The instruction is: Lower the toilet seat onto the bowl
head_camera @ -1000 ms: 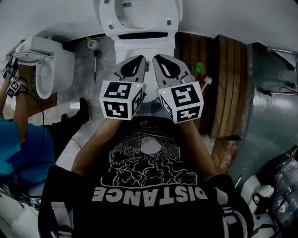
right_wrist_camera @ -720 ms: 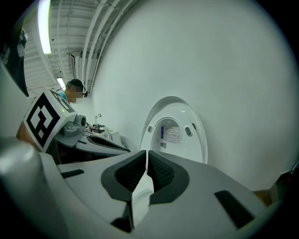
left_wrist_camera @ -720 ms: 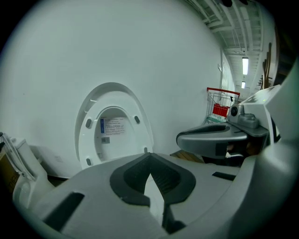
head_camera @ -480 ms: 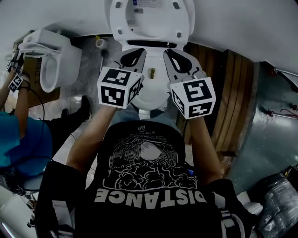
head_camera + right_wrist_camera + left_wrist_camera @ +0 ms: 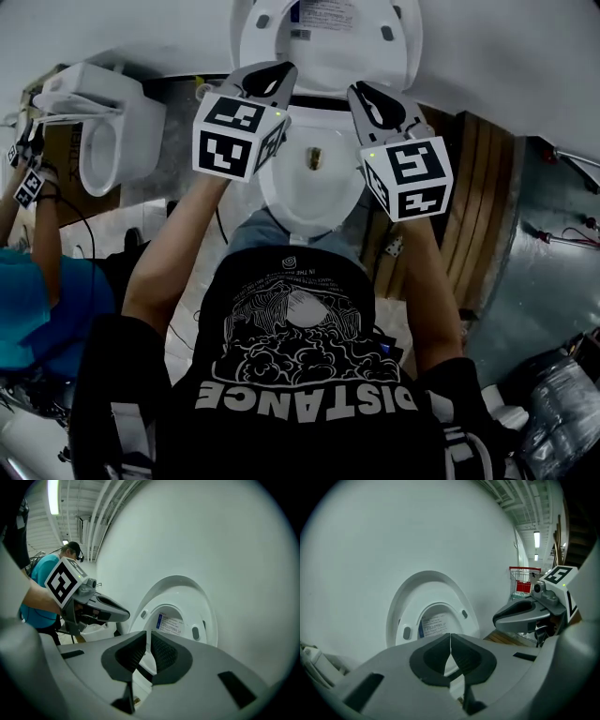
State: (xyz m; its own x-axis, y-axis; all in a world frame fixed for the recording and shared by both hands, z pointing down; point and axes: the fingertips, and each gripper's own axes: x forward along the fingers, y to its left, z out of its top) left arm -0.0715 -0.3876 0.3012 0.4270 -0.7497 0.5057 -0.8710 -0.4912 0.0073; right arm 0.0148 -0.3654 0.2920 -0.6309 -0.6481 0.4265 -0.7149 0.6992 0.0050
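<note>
The white toilet seat [image 5: 328,33] stands upright against the wall, its underside with a printed label facing me. Below it lies the open bowl [image 5: 309,217]. My left gripper [image 5: 279,73] is shut and empty, its tips just before the seat's lower left edge. My right gripper [image 5: 364,92] is likewise shut and empty, near the seat's lower right edge. In the left gripper view the seat [image 5: 408,606] rises behind the closed jaws of the left gripper [image 5: 450,644]. In the right gripper view the seat [image 5: 206,606] stands beyond the right gripper [image 5: 146,641]. Whether either touches the seat cannot be told.
A second white toilet [image 5: 103,131] stands at the left, where another person in a teal shirt [image 5: 37,300] works with grippers. Wooden planks [image 5: 478,187] lean at the right. A red cart [image 5: 522,581] stands far down the hall.
Both grippers have moved forward from above the bowl's front up to the base of the raised seat. The head view has come closer to the toilet. The jaws have stayed shut.
</note>
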